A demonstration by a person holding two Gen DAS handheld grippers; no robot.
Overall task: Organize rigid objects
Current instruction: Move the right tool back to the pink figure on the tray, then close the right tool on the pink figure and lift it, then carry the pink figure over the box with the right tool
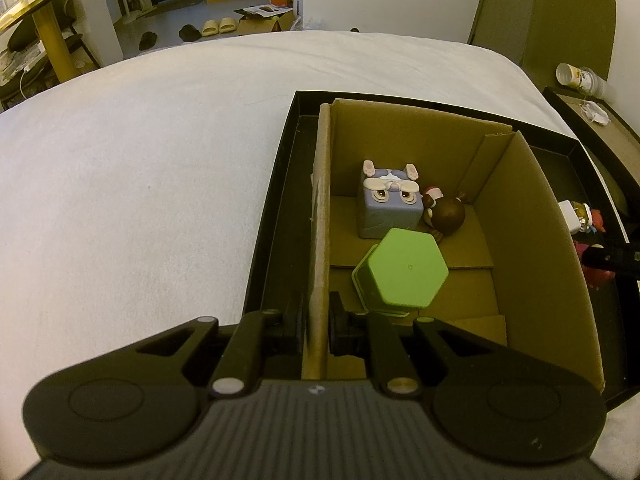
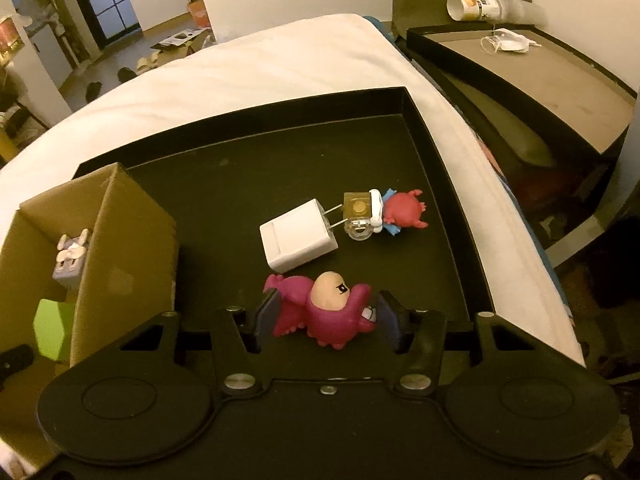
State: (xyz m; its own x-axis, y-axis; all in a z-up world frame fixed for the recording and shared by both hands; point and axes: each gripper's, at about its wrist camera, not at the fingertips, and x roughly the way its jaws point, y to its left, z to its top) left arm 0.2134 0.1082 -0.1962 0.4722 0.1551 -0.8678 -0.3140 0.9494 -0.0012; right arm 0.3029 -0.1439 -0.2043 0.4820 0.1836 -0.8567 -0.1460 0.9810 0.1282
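The left gripper (image 1: 316,330) is clamped on the left wall of a cardboard box (image 1: 536,216) (a green hexagonal pot (image 1: 404,272) stands inside). On the black tray (image 2: 280,152) beside it, the right gripper (image 2: 326,322) pinches a magenta figurine (image 2: 324,312).

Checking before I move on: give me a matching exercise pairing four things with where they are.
Things:
1. green hexagonal container
2. white charger
3. magenta figure
4. cardboard box wall

Places:
A. between the right claw's fingers
B. clamped by the left claw
C. inside the cardboard box
D. loose on the black tray

Pairs: 1-C, 2-D, 3-A, 4-B
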